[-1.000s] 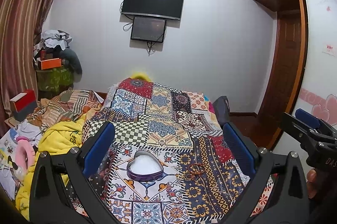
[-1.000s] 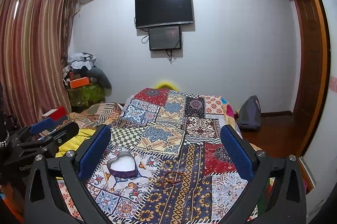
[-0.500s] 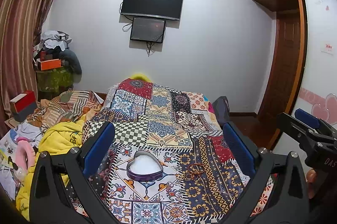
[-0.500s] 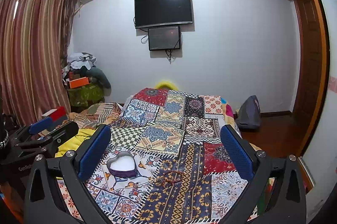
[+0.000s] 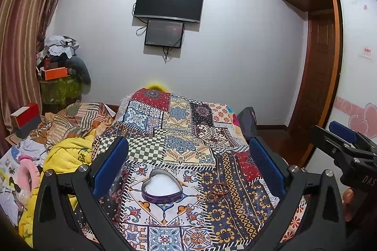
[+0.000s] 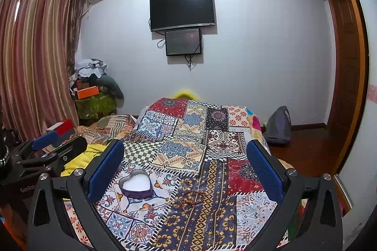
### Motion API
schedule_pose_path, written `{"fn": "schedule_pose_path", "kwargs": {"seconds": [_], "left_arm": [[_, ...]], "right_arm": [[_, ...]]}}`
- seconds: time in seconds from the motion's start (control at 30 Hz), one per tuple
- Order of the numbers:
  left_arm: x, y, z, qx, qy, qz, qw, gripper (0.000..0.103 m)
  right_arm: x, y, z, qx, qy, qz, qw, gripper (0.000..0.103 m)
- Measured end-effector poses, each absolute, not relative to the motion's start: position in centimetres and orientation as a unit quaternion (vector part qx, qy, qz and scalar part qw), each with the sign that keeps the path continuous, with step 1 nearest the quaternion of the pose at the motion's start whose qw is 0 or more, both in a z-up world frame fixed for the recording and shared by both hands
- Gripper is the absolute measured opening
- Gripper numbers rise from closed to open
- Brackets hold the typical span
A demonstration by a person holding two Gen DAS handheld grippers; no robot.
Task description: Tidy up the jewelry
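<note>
Both tools are held above the near end of a bed covered by a multicoloured patchwork quilt (image 5: 179,147). The left gripper (image 5: 187,166) is released, its blue pads spread wide with nothing between them; the right gripper (image 6: 185,167) is likewise spread and empty. The purple heart-shaped box with a white lining (image 5: 162,185) sits lidless on the quilt, near centre. Just beside it, to its right, lies a small tangle of reddish-brown bead bracelets (image 5: 218,189) (the count cannot be told). Judgement: the task is at its opening step, with no item yet grasped. The next move calls for 1 gripper to descend on the bracelets, pinch a strand without snagging the cloth, and carry it left into the box.
</note>
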State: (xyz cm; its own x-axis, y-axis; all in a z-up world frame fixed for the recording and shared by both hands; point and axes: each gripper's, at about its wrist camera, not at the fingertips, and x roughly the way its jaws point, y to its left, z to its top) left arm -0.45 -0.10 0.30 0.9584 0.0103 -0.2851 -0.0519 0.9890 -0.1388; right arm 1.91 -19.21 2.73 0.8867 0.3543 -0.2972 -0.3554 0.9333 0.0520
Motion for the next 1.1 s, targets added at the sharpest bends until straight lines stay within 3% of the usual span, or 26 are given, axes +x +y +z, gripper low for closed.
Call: {"fn": "schedule_pose_path", "kwargs": {"seconds": [0.73, 1.1], "left_arm": [[1.4, 0.1, -1.0, -0.064, 0.160, 0.014, 0.985, 0.103], [5.3, 1.0, -4.5, -0.069, 0.218, 0.022, 0.973, 0.103]], "right_arm": [[3.2, -18.9, 2.0, -0.004, 0.172, 0.175, 0.969, 0.103], [6.8, -19.2, -1.4, -0.015, 0.236, 0.153, 0.960, 0.103]]}}
